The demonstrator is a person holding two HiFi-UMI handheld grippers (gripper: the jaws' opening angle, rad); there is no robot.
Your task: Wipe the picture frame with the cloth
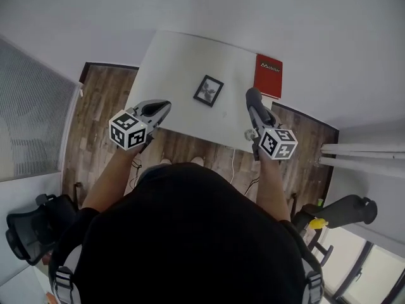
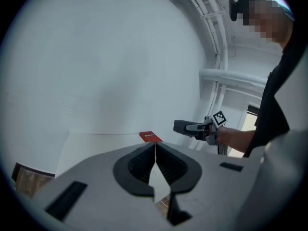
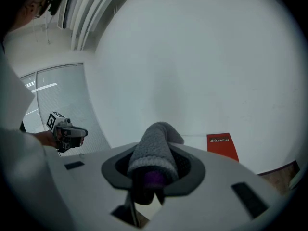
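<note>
Head view showed you standing at a smooth, white, rectangular counter (image 1: 171, 56), with a gripper in each hand held by its near edge. The picture frame (image 1: 208, 90) was small, dark and rectangular, with a greyish picture inside. It lay flat near the middle of the counter, between the two grippers and apart from both. A thin red booklet (image 1: 268, 76) lay at the far right corner, and its white print read "Mobilier" in the right gripper view.

Your left gripper (image 1: 163, 106) had its jaws pressed together with nothing between them. In the left gripper view, the ribbed black pads (image 2: 139, 165) met along a thin seam. Your right gripper (image 1: 251, 95) had its jaws closed on the cloth (image 3: 155, 148). The cloth was a grey, fuzzy roll that bulged up and forward from the black pads, with a purple patch at its near end.

Each gripper carried a cube (image 1: 128, 130) with black-and-white square markers. Brown wood-plank floor (image 1: 104, 106) lay beside the counter.
</note>
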